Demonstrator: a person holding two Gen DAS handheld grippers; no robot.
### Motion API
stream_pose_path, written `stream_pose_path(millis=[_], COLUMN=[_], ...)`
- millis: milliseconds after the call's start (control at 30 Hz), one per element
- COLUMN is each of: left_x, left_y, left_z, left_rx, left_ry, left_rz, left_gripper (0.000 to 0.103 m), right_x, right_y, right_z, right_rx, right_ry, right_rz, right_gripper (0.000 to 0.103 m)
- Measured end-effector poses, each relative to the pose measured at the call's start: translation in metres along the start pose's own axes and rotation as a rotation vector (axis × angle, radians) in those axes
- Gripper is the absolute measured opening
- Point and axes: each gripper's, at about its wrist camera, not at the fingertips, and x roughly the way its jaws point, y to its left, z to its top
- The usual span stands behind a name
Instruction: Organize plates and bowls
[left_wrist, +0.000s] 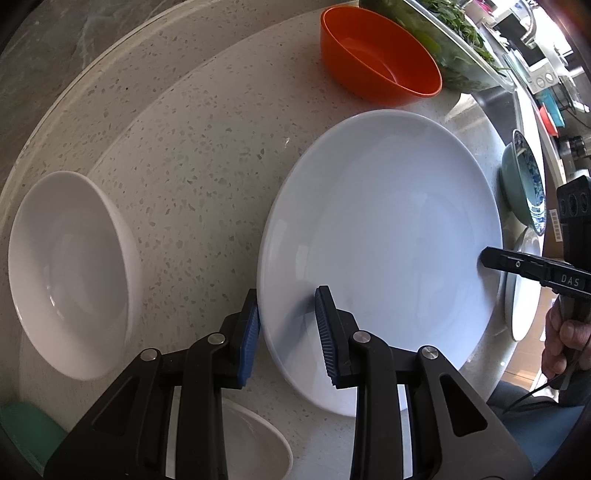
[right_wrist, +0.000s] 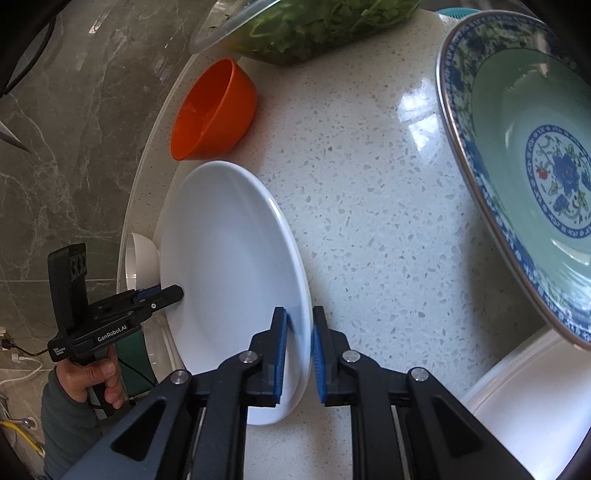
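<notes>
So the pale blue plate (left_wrist: 384, 243) sits flat on the speckled table (left_wrist: 192, 177), and I've got both grippers on its rim: left gripper (left_wrist: 290, 334) straddling the edge at 7 o'clock, right gripper (right_wrist: 297, 360) clamped on at 3. Orange bowl (left_wrist: 380, 61) at 12, white bowl (left_wrist: 70, 269) out at 9.

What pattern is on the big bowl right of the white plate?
Blue floral border and centre medallion on pale green bowl, clearest in the right wrist view.

Patterned bowl (right_wrist: 524, 177) cut off at right.
</notes>
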Motion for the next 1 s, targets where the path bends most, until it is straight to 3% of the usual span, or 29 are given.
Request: stream_pose_path(millis=[467,700,1000], left_x=[-0.042,-0.071,-0.084], left_y=[-0.018,-0.044,-0.074], left_z=[-0.024,-0.074,-0.175], left_rx=[-0.047,-0.055,-0.089], left_ry=[-0.028,-0.057,-0.079], left_rz=[0.012,0.022,0.032], left_gripper=[0.027,0.027,0.027], right_x=[-0.035,-0.059,-0.072], right_y=[0.012,0.018,0.02], right_z=[-0.01,-0.038,-0.093], right_rx=[-0.037,-0.077,-0.144], right_ry=[-0.014,-0.012,0.032], right_rz=[0.036,0.042,0.025], right_gripper=[0.016,0.016,0.016])
